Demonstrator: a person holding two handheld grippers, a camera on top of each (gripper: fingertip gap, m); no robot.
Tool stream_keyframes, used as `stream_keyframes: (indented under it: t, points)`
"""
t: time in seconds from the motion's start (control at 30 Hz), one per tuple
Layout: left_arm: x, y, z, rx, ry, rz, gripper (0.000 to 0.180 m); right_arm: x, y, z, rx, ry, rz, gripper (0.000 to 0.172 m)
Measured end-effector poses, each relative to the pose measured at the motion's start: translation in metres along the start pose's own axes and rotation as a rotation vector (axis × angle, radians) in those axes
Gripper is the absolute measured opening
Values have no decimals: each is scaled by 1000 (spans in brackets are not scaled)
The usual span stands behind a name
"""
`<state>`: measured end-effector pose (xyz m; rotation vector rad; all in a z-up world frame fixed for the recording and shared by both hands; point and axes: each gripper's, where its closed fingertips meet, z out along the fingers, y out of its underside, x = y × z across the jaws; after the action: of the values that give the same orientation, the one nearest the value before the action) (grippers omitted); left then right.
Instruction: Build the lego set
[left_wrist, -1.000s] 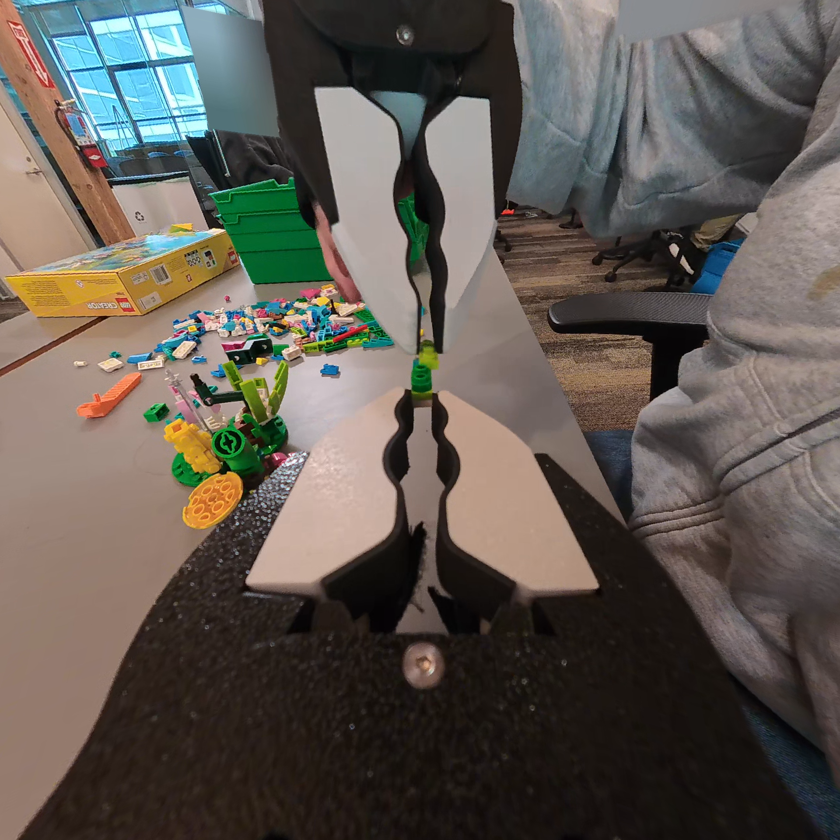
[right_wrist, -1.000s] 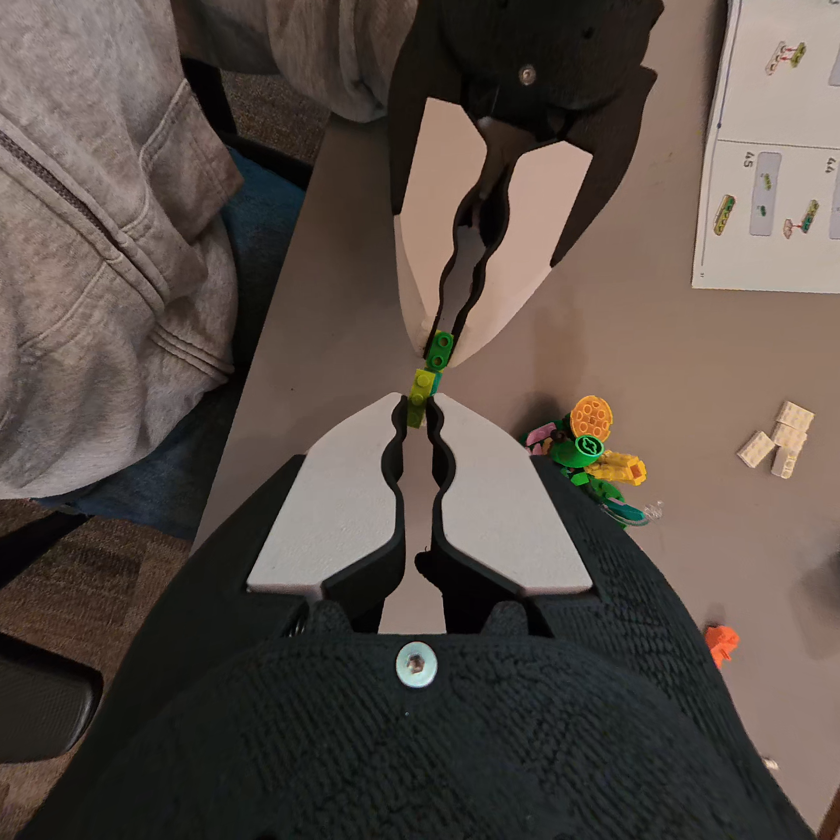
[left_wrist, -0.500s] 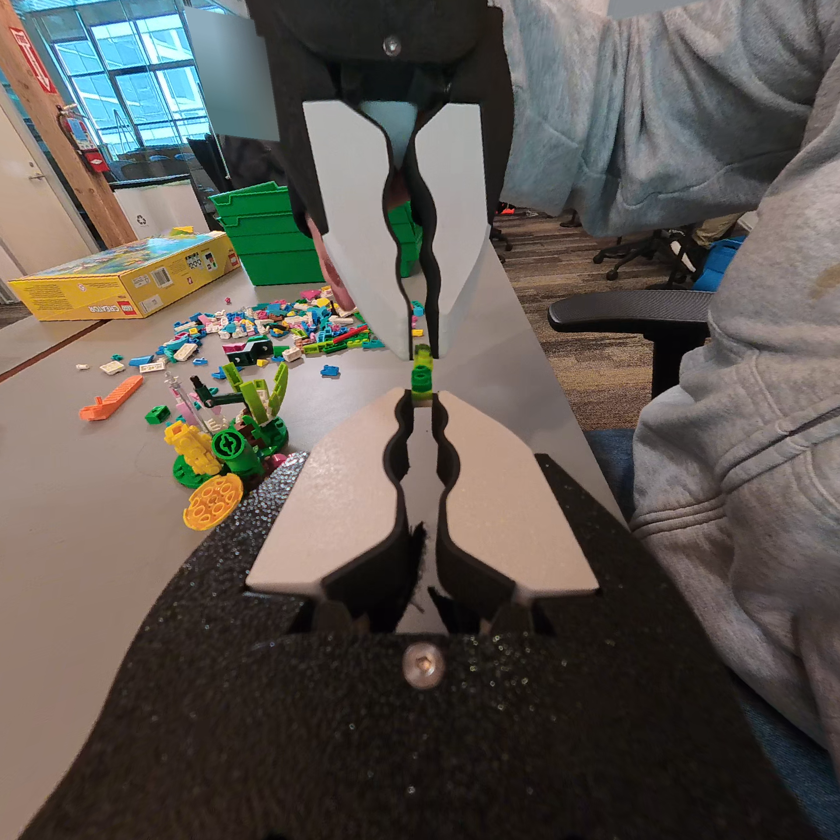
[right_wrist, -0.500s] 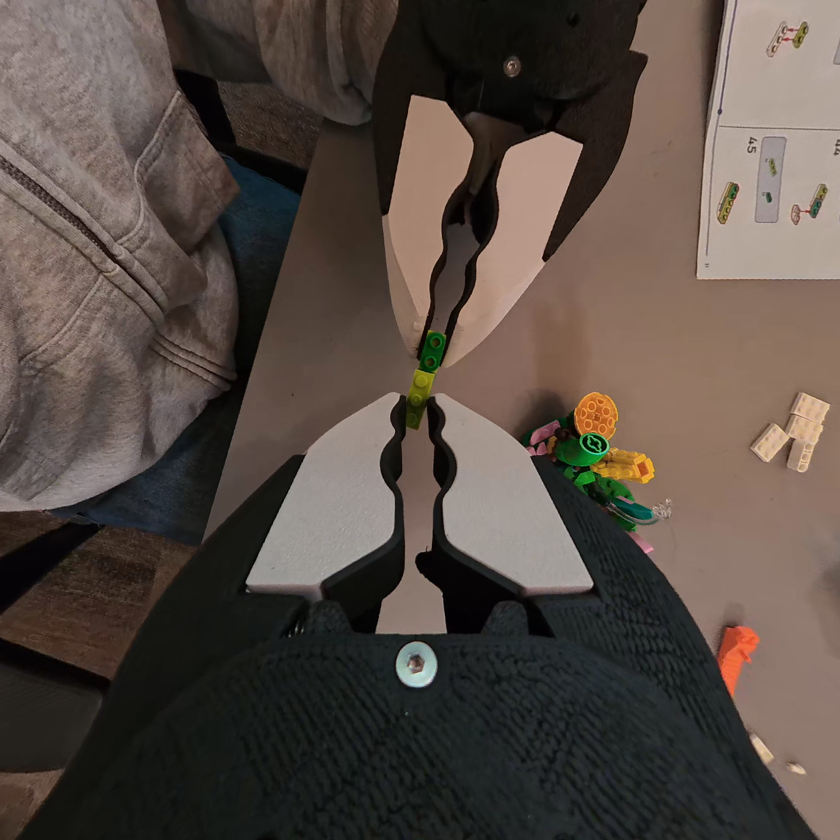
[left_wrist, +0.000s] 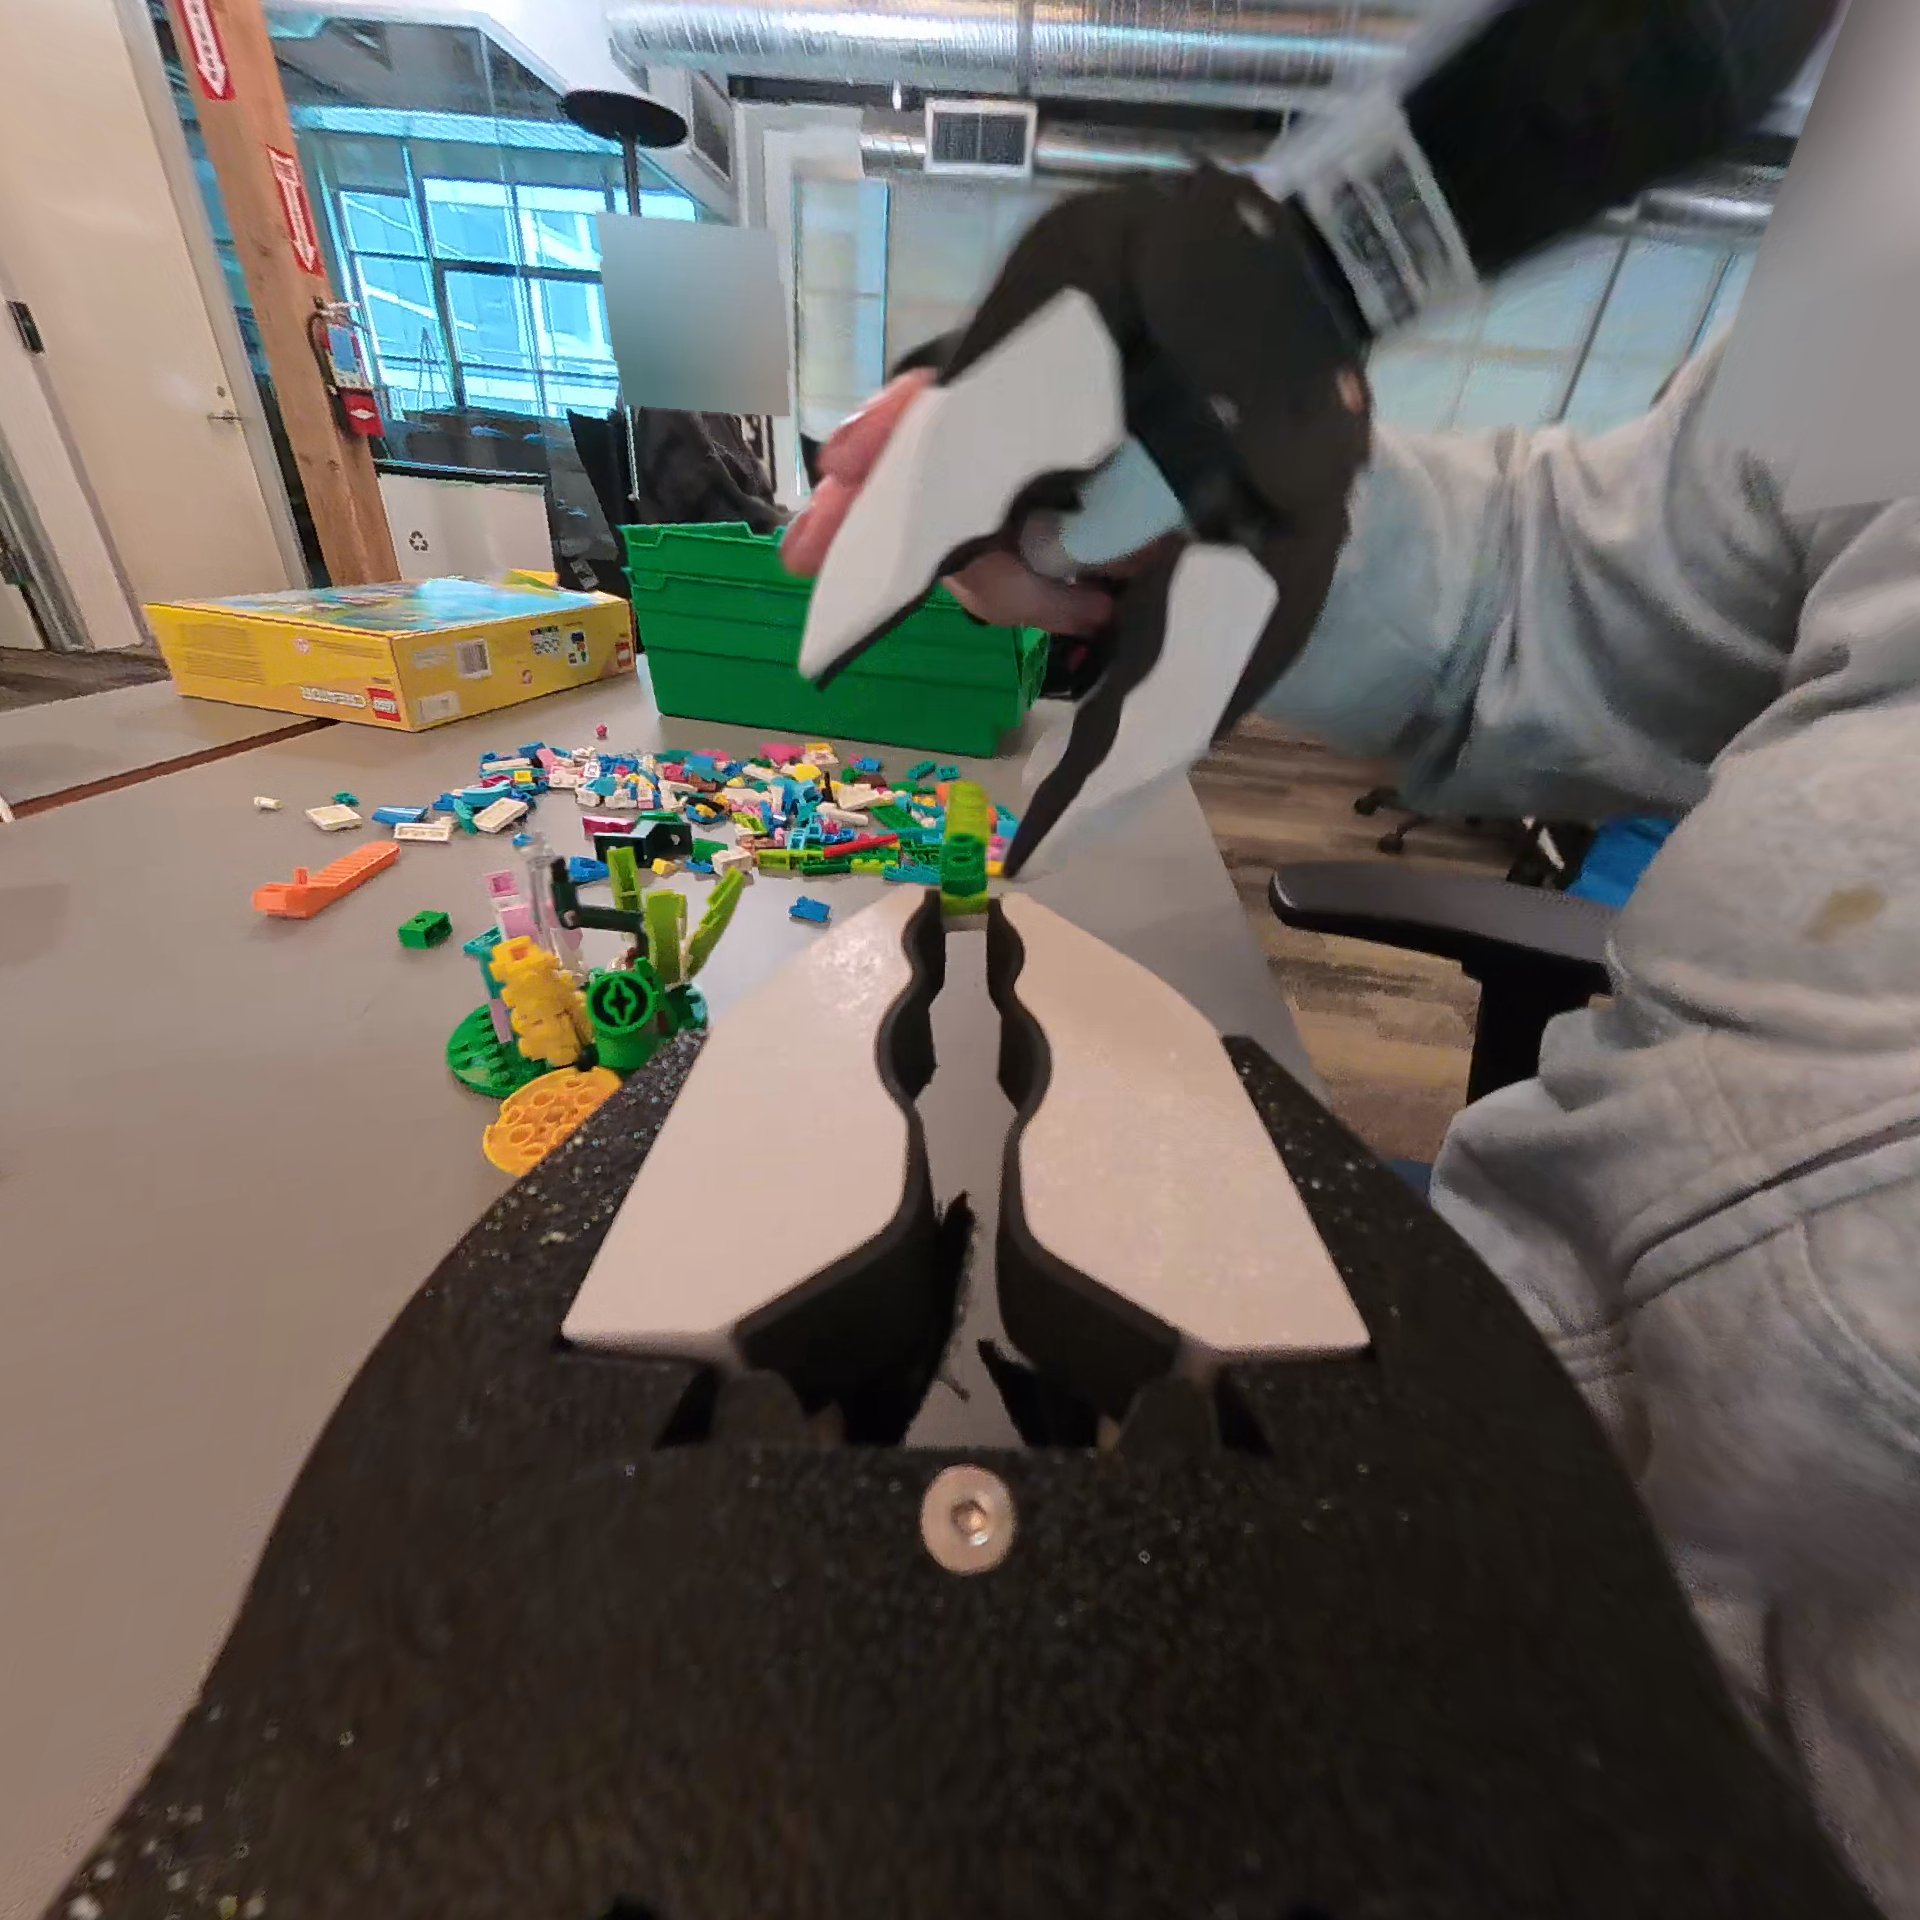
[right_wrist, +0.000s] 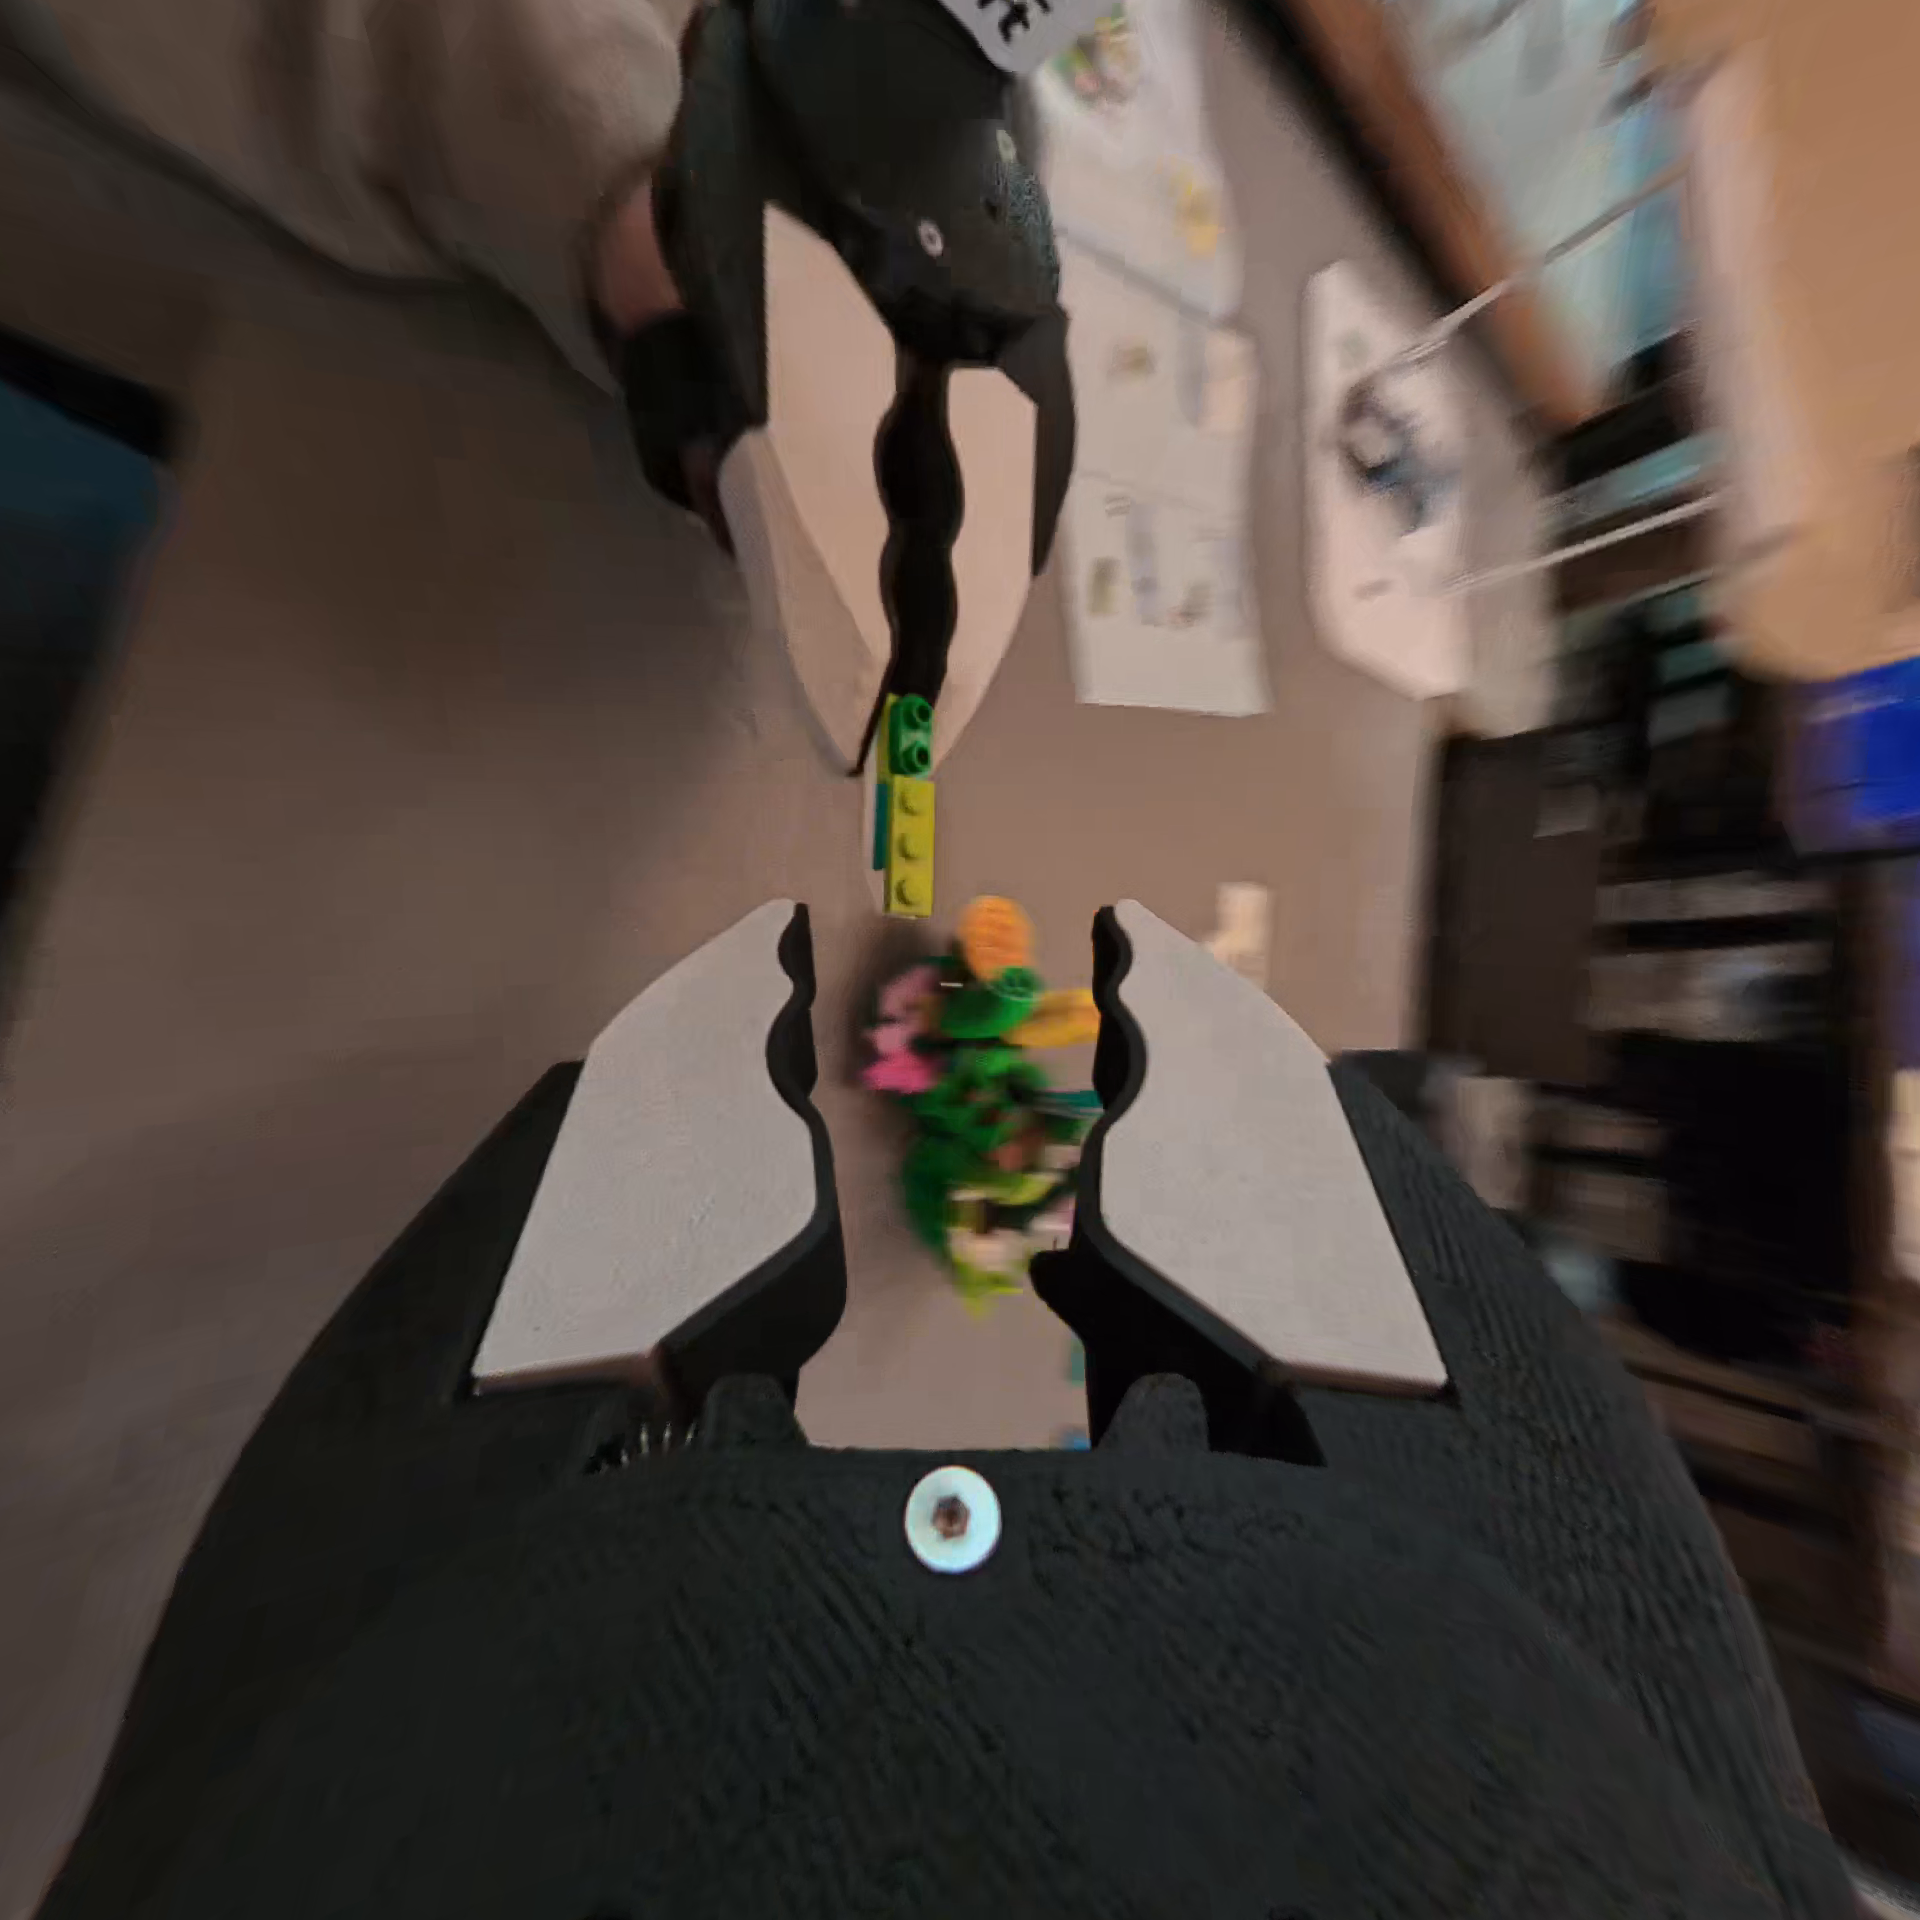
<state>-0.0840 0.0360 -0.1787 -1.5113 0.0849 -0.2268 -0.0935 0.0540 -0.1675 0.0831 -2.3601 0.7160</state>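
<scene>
My left gripper (left_wrist: 966, 906) is shut on the lower end of a small brick stack (left_wrist: 964, 842), a dark green piece on a lime plate, and holds it above the grey table (left_wrist: 208, 1143). In the right wrist view the left gripper (right_wrist: 900, 727) grips the dark green end, and the lime plate (right_wrist: 910, 847) sticks out free. My right gripper (right_wrist: 951, 914) is open and empty, just short of the plate's free end. Its blurred fingers (left_wrist: 956, 488) show spread apart above the stack in the left wrist view. A built flower model (left_wrist: 582, 997) stands on the table to the left.
A pile of loose bricks (left_wrist: 727, 800), a green bin (left_wrist: 831, 665) and a yellow box (left_wrist: 395, 644) lie at the back. An orange separator tool (left_wrist: 327, 878) lies at the left. Instruction sheets (right_wrist: 1164, 582) lie on the table. A chair armrest (left_wrist: 1455, 914) and a person's grey sleeve (left_wrist: 1714, 1143) are at the right.
My right gripper has opened, let go of the lime end of the stack and swung up and away. The left gripper keeps its hold on the stack.
</scene>
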Motion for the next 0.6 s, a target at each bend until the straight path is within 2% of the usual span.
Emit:
stream_keyframes:
  t: [0.03,0.1,0.23,0.4,0.47,0.6]
  points:
    - [-2,-1,-1,9,-7,-13,8,4,-2,0,-5,131,-131,51]
    - [-4,-2,-1,18,-16,-27,8,2,-6,2,-34,301,-340,50]
    - [-5,-3,-2,25,-16,-40,8,1,-11,9,-94,512,-554,38]
    - [-5,-4,-2,35,-10,-52,8,7,-10,16,-143,592,-604,26]
    - [-3,-3,-2,31,-9,-44,8,10,-10,16,-169,622,-641,14]
    - [-5,-3,-2,32,-23,-47,8,13,-10,16,-208,674,-715,12]
